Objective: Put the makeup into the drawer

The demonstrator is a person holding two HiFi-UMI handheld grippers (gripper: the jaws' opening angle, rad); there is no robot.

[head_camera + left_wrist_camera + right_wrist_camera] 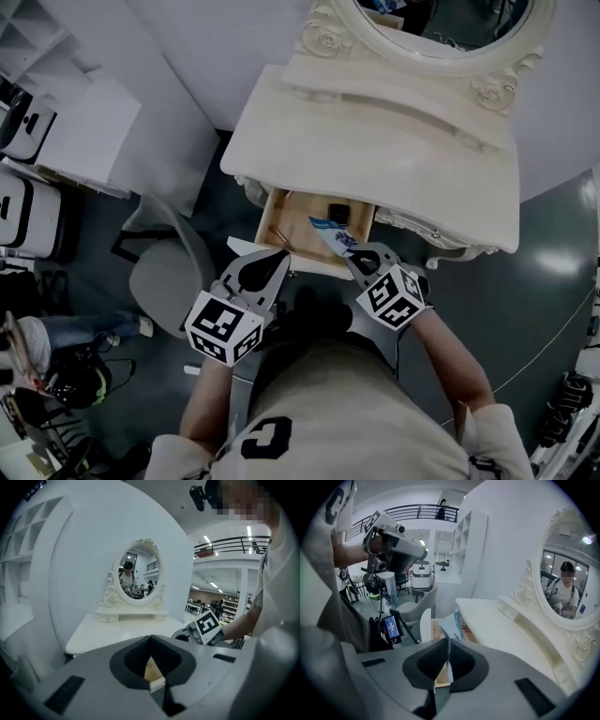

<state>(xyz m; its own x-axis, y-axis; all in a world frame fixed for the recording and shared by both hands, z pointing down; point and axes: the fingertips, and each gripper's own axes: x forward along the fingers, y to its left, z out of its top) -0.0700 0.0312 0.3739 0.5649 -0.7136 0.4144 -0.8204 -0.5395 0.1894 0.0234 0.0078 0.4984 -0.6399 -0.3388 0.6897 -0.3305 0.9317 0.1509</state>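
Head view | left tool (278,253) clenched, empty, at near-left lip of open drawer (270,223) | makeup packet (328,231) pinched flat in right tool (355,260), over drawer's near-right part, clear of counter (375,141) | risk: released too near, thin packet likely slides off front lip; left tool could nudge drawer.

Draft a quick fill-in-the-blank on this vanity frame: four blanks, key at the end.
1. The dressing table's drawer stands ___.
2. The gripper shut on the blue and white packet is the ___ one.
3. The left gripper has its jaws ___.
4. A small dark item lies ___ the drawer.
Missing words: open; right; shut; inside.
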